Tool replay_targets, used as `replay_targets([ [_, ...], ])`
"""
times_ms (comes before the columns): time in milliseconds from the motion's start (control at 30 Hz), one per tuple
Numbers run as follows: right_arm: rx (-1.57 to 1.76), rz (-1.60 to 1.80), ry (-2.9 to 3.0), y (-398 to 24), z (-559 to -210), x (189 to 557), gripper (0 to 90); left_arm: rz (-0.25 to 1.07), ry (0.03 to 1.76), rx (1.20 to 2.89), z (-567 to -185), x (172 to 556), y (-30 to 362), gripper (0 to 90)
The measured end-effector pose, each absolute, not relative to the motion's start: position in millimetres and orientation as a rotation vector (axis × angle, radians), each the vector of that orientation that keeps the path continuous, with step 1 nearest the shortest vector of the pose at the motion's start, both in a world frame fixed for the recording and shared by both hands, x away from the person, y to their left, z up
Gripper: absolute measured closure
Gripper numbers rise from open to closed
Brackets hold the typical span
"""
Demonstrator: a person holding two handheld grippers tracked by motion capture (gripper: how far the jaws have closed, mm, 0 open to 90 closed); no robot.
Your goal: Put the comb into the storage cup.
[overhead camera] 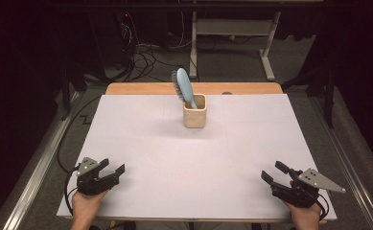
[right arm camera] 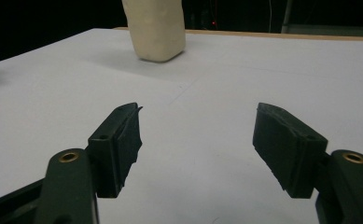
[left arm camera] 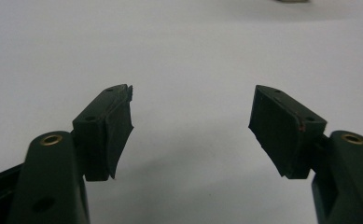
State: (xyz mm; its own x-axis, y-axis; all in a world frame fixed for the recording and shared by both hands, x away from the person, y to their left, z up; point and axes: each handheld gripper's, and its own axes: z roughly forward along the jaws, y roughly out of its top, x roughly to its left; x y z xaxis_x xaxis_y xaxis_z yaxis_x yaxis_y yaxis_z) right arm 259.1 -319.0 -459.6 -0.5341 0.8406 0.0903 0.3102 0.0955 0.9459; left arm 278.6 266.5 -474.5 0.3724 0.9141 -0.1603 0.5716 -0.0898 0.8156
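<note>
Blue plastic hairbrush (overhead camera: 184, 86) with grey bristles standing handle-down in a cream square ceramic cup (overhead camera: 195, 113), leaning toward eleven o'clock, at twelve o'clock on the white tabletop (overhead camera: 198, 158), near its far edge

Left gripper (overhead camera: 116, 173) resting at seven o'clock, fingers (left arm camera: 118, 126) released, spread wide, nothing between them but bare white surface

Right gripper (overhead camera: 273, 172) resting at five o'clock, fingers (right arm camera: 123, 140) likewise released and empty, aimed toward the cup (right arm camera: 155, 29) up at eleven o'clock in the right gripper view

Both well apart from the brush

Likely risks from here: tipping the cup by grabbing the tilted brush high on its head and pulling sideways instead of straight up; slipping off the smooth rounded back if pinched across the bristles; knocking the light cup toward the far edge with an incoming finger; dragging the cup along if the handle jams against its rim
</note>
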Motion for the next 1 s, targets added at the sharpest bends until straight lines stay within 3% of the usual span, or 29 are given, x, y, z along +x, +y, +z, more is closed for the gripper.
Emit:
replay_targets([
  [1000, 1.123, 1.434, 1.912, -319.4, -460.1, 258.5, 33.6, 0.486, 1.306, 1.8, -475.6, 273.2, 264.6, 30.5],
])
